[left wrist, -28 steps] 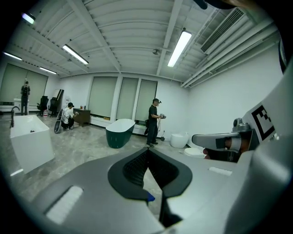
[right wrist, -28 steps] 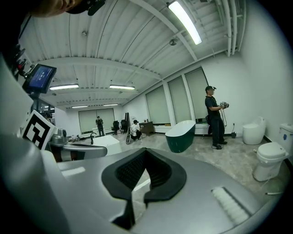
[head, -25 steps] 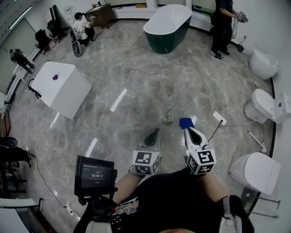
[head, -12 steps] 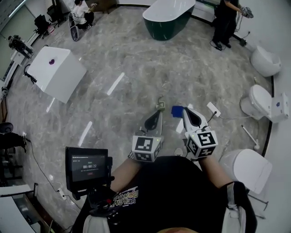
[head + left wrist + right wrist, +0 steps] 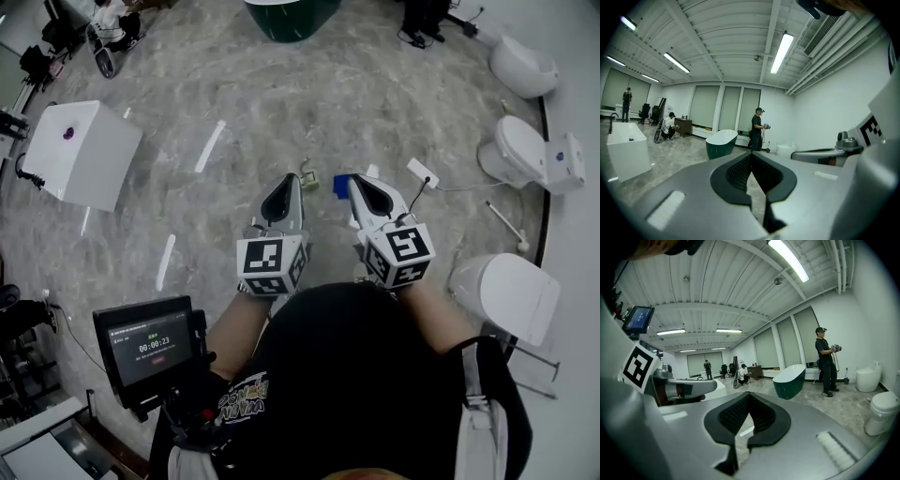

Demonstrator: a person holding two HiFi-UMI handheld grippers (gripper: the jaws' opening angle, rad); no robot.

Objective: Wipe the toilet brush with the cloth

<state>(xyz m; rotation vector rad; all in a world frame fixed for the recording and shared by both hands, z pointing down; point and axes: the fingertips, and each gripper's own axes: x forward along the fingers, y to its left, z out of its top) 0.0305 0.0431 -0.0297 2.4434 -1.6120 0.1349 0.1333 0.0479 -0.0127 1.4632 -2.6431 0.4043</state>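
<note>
On the floor ahead, the cloth [image 5: 341,185] lies nearer the right gripper [image 5: 359,184] than the left gripper [image 5: 291,183] – a greenish thing left of it, perhaps the brush [image 5: 306,174] – both grippers clenched, empty

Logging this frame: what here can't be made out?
Blue cloth: head view, its right side hidden behind the right gripper; neither gripper view shows it.
Small greenish thing: head view, too small to identify as the brush.
Bathtub: head view, cut off by the top edge.
</note>
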